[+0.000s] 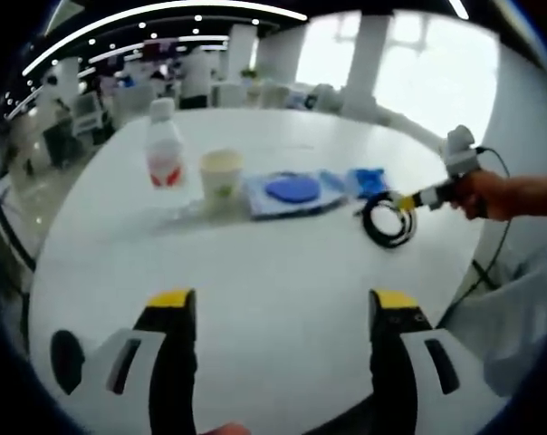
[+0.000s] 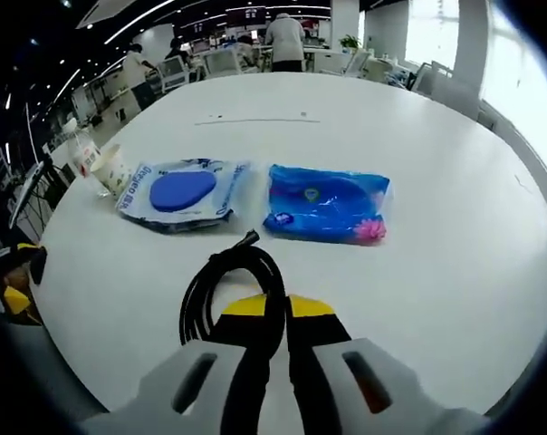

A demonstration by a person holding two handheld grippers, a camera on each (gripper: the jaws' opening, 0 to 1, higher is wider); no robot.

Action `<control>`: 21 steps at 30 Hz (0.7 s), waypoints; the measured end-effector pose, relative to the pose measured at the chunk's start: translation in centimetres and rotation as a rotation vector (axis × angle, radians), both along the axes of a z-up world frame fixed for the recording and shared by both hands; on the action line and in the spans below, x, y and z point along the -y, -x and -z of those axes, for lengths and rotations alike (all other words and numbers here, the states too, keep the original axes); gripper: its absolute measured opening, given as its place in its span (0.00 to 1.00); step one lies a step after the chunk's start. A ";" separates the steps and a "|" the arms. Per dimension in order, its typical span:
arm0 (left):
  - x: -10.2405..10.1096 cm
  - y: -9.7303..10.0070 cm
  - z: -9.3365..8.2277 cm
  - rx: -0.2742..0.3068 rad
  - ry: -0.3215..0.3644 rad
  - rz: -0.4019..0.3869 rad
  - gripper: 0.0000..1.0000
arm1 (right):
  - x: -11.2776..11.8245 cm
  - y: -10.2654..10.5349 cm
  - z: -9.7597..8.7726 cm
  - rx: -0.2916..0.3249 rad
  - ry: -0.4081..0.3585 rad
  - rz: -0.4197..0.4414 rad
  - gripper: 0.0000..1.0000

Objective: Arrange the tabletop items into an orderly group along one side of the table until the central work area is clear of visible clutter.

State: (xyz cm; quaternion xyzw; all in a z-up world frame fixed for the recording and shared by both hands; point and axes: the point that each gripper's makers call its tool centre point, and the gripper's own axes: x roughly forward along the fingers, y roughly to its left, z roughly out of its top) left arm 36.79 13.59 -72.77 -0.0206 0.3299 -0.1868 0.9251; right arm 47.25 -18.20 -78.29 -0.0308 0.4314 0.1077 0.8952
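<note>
A wide, smooth white round counter (image 2: 455, 272) in an open office carries everything; nearest, the right claw (image 2: 275, 313) is pinched shut on a coil of black rubbery cable (image 2: 221, 281), while the left claw (image 1: 283, 304) hangs open and empty over bare surface. Beyond lie a crinkly blue tissue pack (image 2: 328, 204), a glossy wipes pack (image 2: 181, 195), a paper cup (image 1: 221, 172) and a clear bottle (image 1: 164, 149). The springy coil could unwind or snag and drag the light packs out of line.
</note>
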 end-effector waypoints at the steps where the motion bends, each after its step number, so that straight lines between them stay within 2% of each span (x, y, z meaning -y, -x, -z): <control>1: 0.0 0.0 0.0 0.000 0.000 0.000 0.75 | 0.1 0.0 0.1 -0.004 -0.001 0.001 0.04; 5: 0.0 0.0 0.1 -0.005 -0.001 -0.002 0.75 | 0.1 0.3 0.5 -0.014 -0.005 -0.008 0.03; 15: -0.3 0.0 0.3 -0.009 -0.007 -0.012 0.74 | 0.0 1.8 2.1 -0.059 -0.031 -0.005 0.06; 21: -0.3 0.0 0.4 -0.012 -0.011 -0.013 0.74 | -0.1 1.8 2.7 -0.070 -0.041 0.001 0.06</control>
